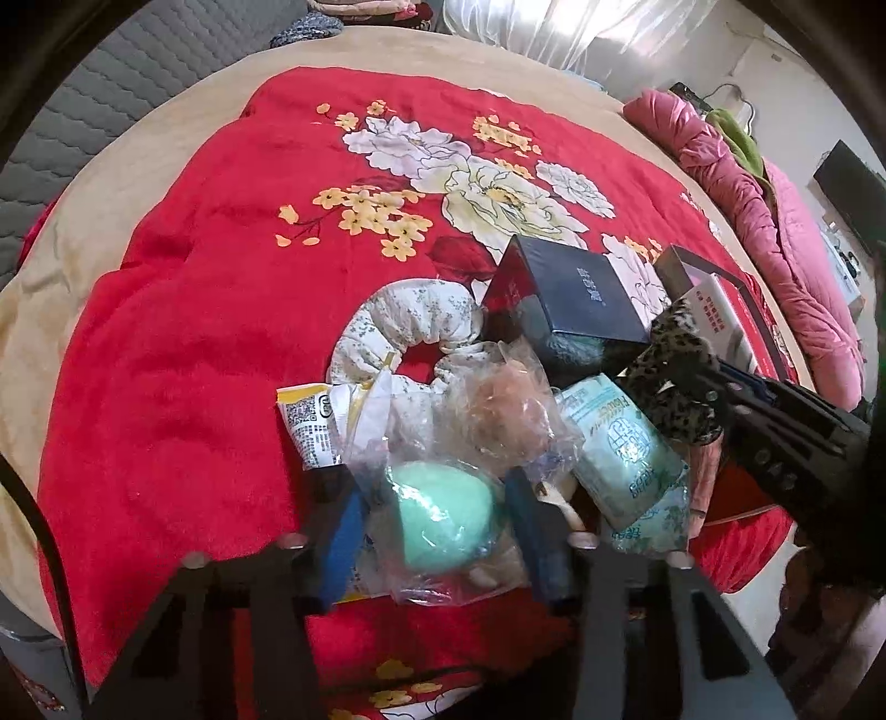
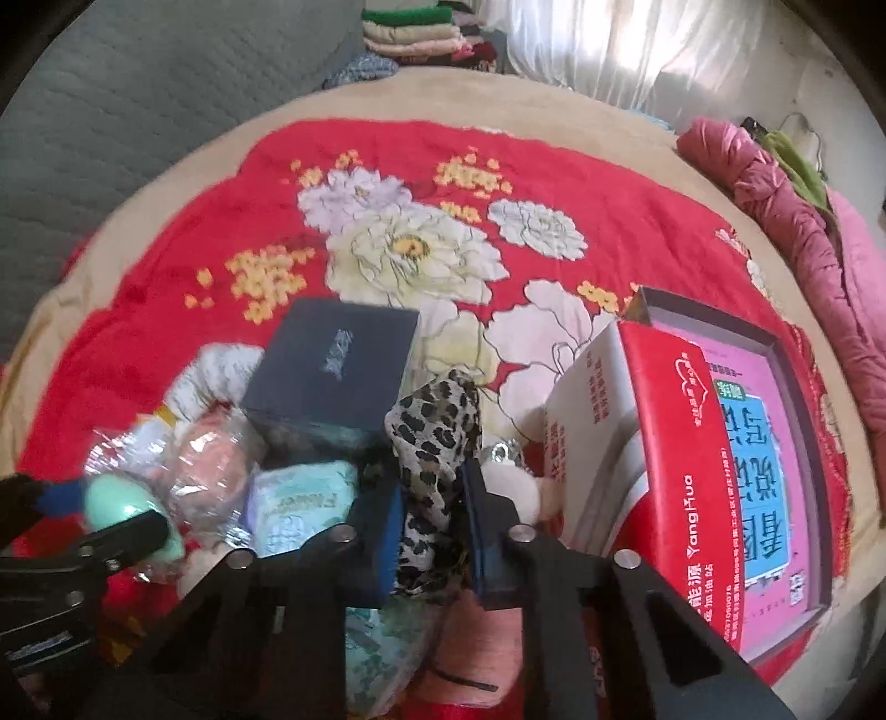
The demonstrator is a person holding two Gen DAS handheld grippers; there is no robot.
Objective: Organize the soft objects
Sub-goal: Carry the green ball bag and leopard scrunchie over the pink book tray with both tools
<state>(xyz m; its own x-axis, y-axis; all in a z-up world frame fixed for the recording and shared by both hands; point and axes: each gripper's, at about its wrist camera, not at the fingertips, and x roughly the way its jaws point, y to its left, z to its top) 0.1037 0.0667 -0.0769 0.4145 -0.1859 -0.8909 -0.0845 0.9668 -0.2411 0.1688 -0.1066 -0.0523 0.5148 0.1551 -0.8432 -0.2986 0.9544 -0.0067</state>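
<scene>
Blue pads of the left gripper press a bagged mint-green sponge at the near edge of the pile on the red floral blanket, while the right gripper is clamped on a leopard-print cloth beside the red box.

Sunlit white curtain behind red floral bedspread
</scene>
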